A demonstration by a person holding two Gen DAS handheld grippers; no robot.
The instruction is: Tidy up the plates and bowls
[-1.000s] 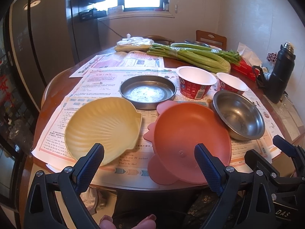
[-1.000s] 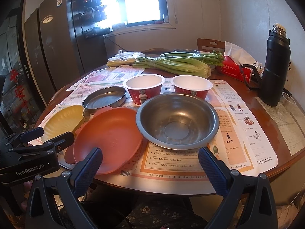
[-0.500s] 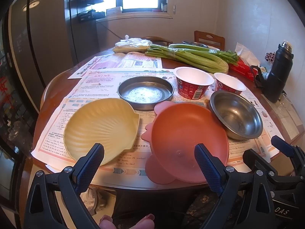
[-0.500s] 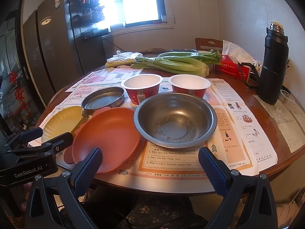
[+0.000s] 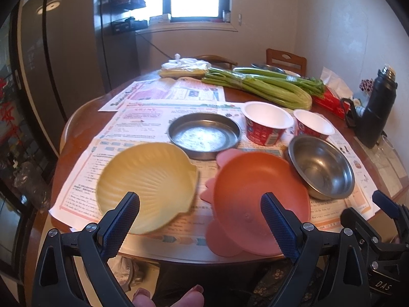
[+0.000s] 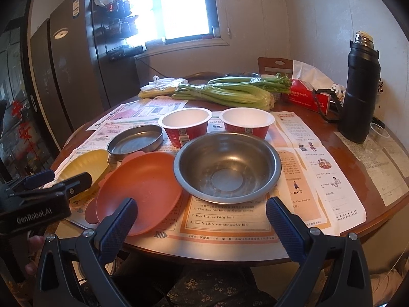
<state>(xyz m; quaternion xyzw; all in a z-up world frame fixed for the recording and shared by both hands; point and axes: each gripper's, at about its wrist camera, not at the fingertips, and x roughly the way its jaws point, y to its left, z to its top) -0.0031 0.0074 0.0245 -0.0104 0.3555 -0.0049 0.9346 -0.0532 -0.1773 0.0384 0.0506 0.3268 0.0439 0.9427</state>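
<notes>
— Your left hand-held gripper (image 5: 200, 213) and right hand-held gripper (image 6: 202, 216)?
— Both gape wide, gripping nothing, off the table's (image 6: 378, 197) near edge.
— Your dishes?
— Yellow shell plate (image 5: 145, 183) and orange plate (image 5: 258, 194) at that edge; steel bowl (image 6: 227, 166) touches the orange one, steel pan (image 5: 204, 134) and two red cups (image 6: 185, 125) behind.

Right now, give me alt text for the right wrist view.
The open right gripper hovers at the table edge before a round stainless steel bowl, with an orange plastic plate beside it. Behind stand two red paper cups and a shallow metal pan.
</notes>
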